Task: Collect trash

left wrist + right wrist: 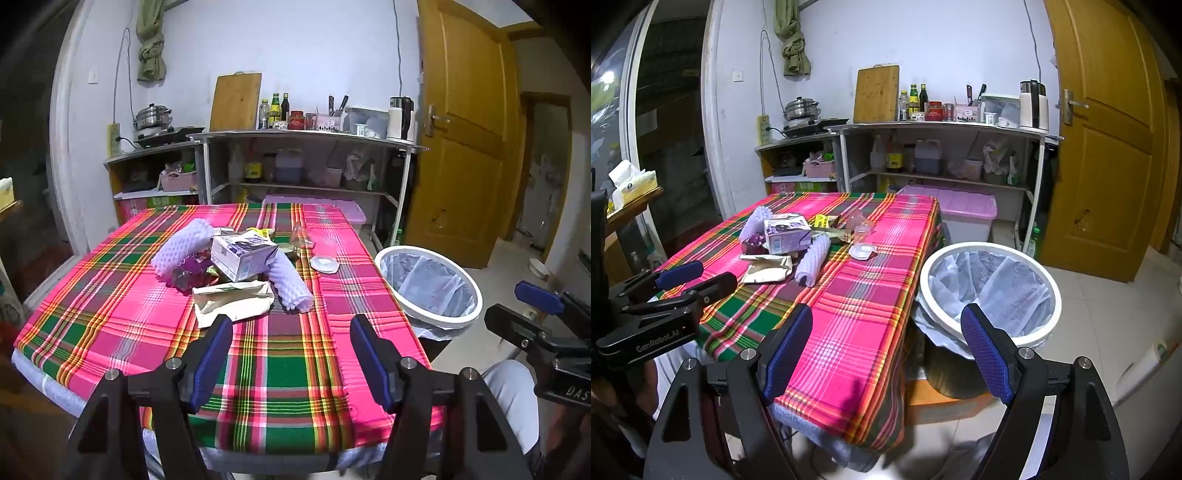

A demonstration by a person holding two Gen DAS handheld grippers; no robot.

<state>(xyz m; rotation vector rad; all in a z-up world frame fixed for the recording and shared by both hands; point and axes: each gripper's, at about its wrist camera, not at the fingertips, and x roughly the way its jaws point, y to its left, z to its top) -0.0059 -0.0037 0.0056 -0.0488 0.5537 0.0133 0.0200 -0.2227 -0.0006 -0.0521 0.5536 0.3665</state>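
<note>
The trash sits in a loose heap toward the far middle of the plaid tablecloth (288, 354), and the lined waste bin (990, 291) stands on the floor just beside the table's right edge. Both tools are empty: the left gripper (291, 354) has its jaws spread wide over bare cloth on the near side of the heap, and the right gripper (886, 350) is equally wide, held over the table corner with the bin ahead of it. Everything in the pile looks light. The two lavender foam fruit nets, one at the back left (184, 245) and one at the front right (290, 286), should be soft and springy, so a squeeze across the middle of the roll ought to hold without slipping. The small purple-and-white carton (242, 260) looks stiff but probably hollow; taking it across its narrow faces seems safest, since a hard pinch could crush it. The flattened beige paper bag (232, 301) lies nearest the left gripper and is thin, so it likely needs catching at its raised, crumpled edge. The round white lid (324, 264) lies flat on the cloth and may be the hardest to lift. A clear plastic cup (327, 245) appears to stand behind it, though it is hard to make out.
</note>
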